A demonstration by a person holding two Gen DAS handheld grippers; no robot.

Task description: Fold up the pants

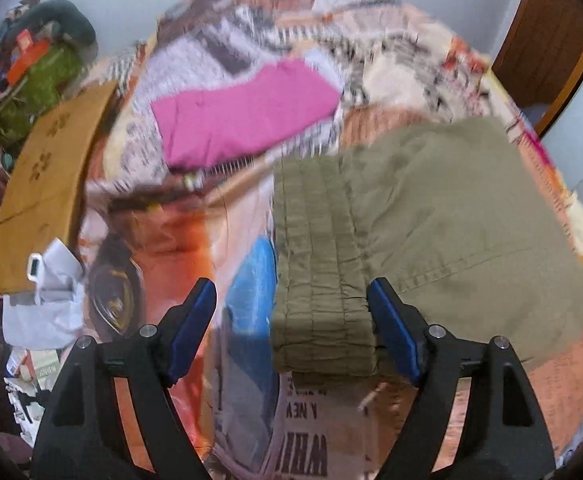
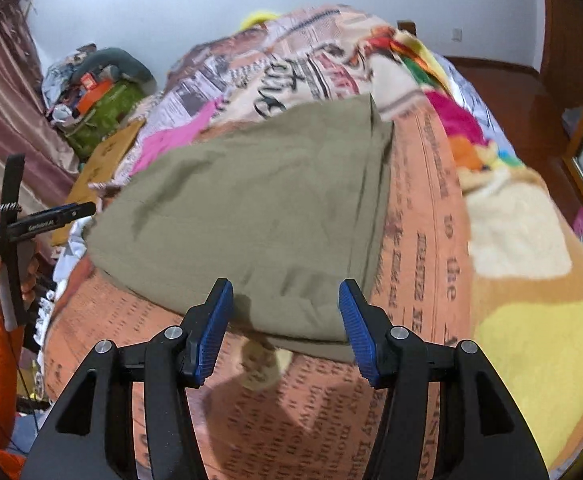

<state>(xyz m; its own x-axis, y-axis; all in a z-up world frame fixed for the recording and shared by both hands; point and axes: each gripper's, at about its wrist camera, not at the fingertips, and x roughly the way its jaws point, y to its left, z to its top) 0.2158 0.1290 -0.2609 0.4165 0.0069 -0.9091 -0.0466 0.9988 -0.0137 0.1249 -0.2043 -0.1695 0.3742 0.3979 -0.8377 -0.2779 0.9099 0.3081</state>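
Observation:
Olive-green pants [image 1: 443, 216] lie folded on the patterned bedspread [image 1: 163, 240]. Their elastic waistband [image 1: 319, 280] points toward my left gripper [image 1: 291, 320], which is open, with the waistband end between its blue pads and nothing held. In the right wrist view the pants [image 2: 251, 216] lie flat in front of my right gripper [image 2: 285, 320], which is open just above their near edge. The left gripper [image 2: 43, 220] also shows at the left of that view, held by a hand in an orange sleeve.
A folded magenta garment [image 1: 243, 116] lies farther back on the bed. A brown cardboard sheet [image 1: 47, 188] and white bag [image 1: 47, 300] sit at the left edge. A green bag with clutter [image 1: 39, 80] stands by the wall. A wooden door [image 2: 563, 64] is at right.

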